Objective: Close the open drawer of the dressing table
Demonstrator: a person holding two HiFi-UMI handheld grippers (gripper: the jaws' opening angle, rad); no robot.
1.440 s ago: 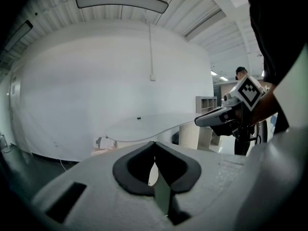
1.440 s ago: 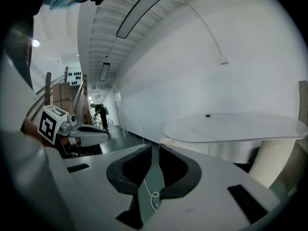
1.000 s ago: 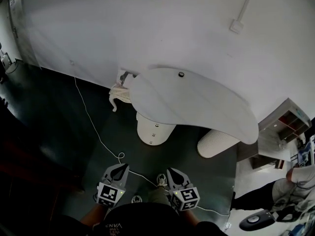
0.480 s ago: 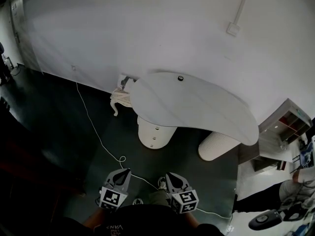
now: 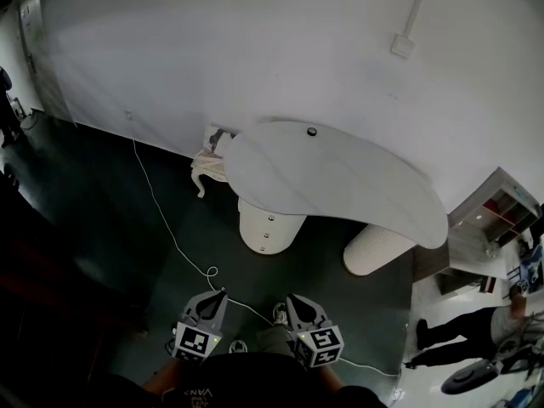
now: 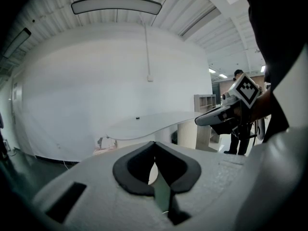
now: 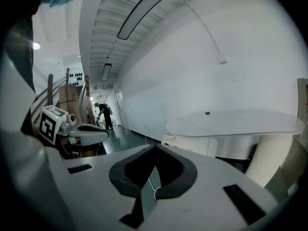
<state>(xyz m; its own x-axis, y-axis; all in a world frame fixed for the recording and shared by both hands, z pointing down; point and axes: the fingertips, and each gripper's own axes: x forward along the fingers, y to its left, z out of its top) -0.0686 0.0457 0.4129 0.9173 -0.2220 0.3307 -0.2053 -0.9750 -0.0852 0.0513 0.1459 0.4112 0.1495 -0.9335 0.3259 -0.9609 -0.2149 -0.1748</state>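
Dressing table (image 5: 340, 185): one, with a white curved top, set against the white wall (image 5: 255, 49), straight ahead of the person and well apart from both claws; two pedestals carry it, one smooth drum (image 5: 259, 228) bearing two small knobs (image 5: 269, 217) and one ribbed drum (image 5: 374, 249); whether a drawer stands open cannot be told from here; one small dark object (image 5: 312, 131) sits on the top; one pale cloth (image 5: 206, 165) hangs at the table's left end; one white cable (image 5: 166, 223) trails across the dark floor; left gripper (image 5: 223, 292) and right gripper (image 5: 289, 297) are held low, side by side, each with jaws pressed together on nothing.
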